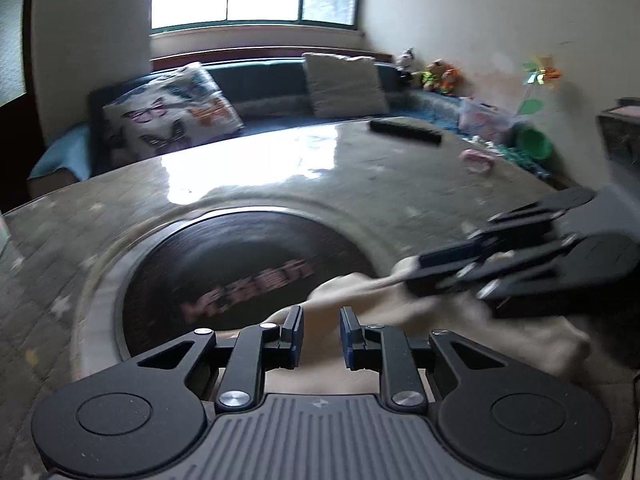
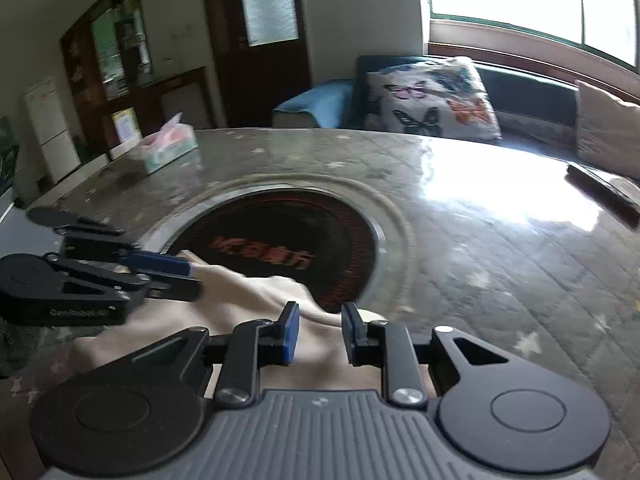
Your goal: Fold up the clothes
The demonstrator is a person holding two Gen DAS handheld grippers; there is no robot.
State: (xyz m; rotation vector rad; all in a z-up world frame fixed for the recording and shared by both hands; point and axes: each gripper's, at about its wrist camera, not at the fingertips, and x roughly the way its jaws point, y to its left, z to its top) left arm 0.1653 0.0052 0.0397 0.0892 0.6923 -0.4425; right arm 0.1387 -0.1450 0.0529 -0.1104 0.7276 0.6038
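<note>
A cream-coloured garment [image 1: 400, 312] lies rumpled on the near edge of the table, soft and plain, one fold reaching over the rim of the dark round inset, its cloth [image 2: 248, 300] bunched into ridges.

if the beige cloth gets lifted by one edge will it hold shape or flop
The beige cloth will likely flop: it already lies in soft creases. It looks thin, so probably light. On the glossy table it may slide rather than stay put.
</note>
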